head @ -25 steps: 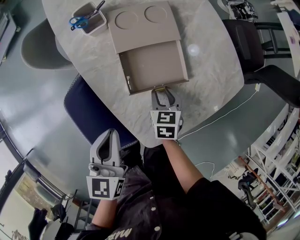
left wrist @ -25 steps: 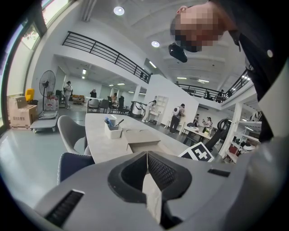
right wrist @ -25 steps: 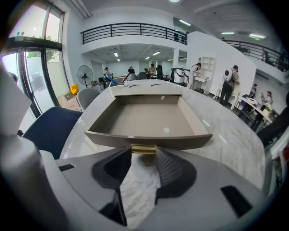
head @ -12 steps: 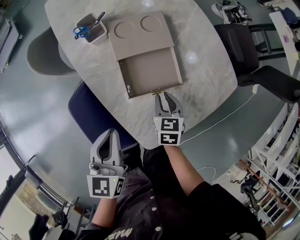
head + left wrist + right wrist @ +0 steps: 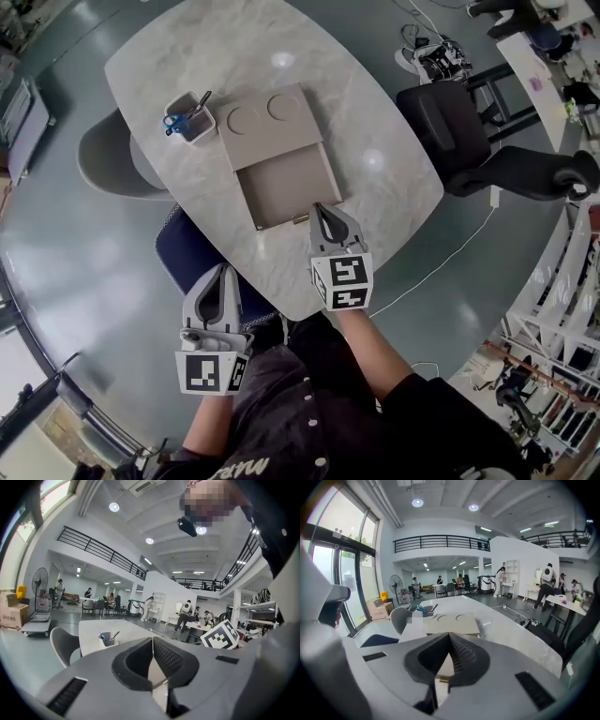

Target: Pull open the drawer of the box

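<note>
Looks down on an oval marble tabletop (image 5: pixel 375 122), with a gripper in each hand. Carries on it a flat beige box (image 5: pixel 267 117) with two round hollows in the top. Shows its drawer (image 5: pixel 286 187) already pulled far out toward the near edge, with a small brass handle (image 5: pixel 300 217) at the middle of the drawer front.

Holds the right gripper (image 5: pixel 319 208) just beside this handle, a little to its right, with jaws pressed fully together and nothing clamped between them. Cannot tell whether the tips touch the handle. In the right gripper view, shows the handle only through the gap below the meeting tips, and the box farther behind.

Holds the left gripper (image 5: pixel 223 274) low, off the tabletop and well apart from the box, above a dark blue chair (image 5: pixel 183 248). Has its jaws closed together too, on nothing.

Beside the far left corner of the box, a small white container (image 5: pixel 190 120) with blue scissors and a pen. Around the tabletop, a grey chair (image 5: pixel 108 155) and a black chair (image 5: pixel 450 122).
</note>
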### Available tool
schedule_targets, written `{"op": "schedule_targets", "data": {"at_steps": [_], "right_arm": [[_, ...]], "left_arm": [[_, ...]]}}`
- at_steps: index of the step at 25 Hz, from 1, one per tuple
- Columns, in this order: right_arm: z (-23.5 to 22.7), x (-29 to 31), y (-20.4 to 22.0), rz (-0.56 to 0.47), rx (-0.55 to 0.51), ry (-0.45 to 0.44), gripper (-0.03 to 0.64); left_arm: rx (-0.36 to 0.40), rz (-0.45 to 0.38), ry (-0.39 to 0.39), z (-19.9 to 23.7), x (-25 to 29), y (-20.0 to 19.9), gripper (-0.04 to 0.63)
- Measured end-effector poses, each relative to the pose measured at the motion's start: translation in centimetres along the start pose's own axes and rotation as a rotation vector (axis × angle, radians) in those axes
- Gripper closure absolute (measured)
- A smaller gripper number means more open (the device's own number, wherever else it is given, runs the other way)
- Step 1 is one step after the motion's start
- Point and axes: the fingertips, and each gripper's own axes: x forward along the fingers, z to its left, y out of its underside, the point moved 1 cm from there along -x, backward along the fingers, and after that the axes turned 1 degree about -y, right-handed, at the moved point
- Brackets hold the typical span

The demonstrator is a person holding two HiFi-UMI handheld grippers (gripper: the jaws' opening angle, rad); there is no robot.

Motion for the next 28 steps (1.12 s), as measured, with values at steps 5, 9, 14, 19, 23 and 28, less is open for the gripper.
{"op": "schedule_targets", "data": {"at_steps": [5,9,14,19,23,28], "right_arm": [[-0.7,-3.1,-4.6,-0.086,-0.021,-0.009,0.62],[-1.8,-6.1,-8.2,-0.158,-0.033,0.016,0.62],[-2.4,-9.8,-11.4,-0.236,-0.03,0.041,0.62],[-3.2,-12.4,-13.3,-0.299,-0.013,0.074,0.62],[-3.2,-14.3,-14.2,-0.35,-0.016,0.087,0.62],[-3.7,-16.2,-15.7,-0.428,-0.004,0.109,0.62]], "left_arm": [[0.03,-0.049,0.027,0.3,-0.2,-3.1,0.58],[0.049,-0.099,0.058,-0.3,0.1,-5.4,0.58],[0.064,-0.153,0.09,-1.2,0.1,-7.9,0.58],[0.077,-0.19,0.101,-1.2,0.2,-9.9,0.58],[0.096,-0.23,0.106,-1.1,0.3,-11.3,0.58],[0.101,-0.266,0.105,-1.6,0.3,-13.0,0.58]]}}
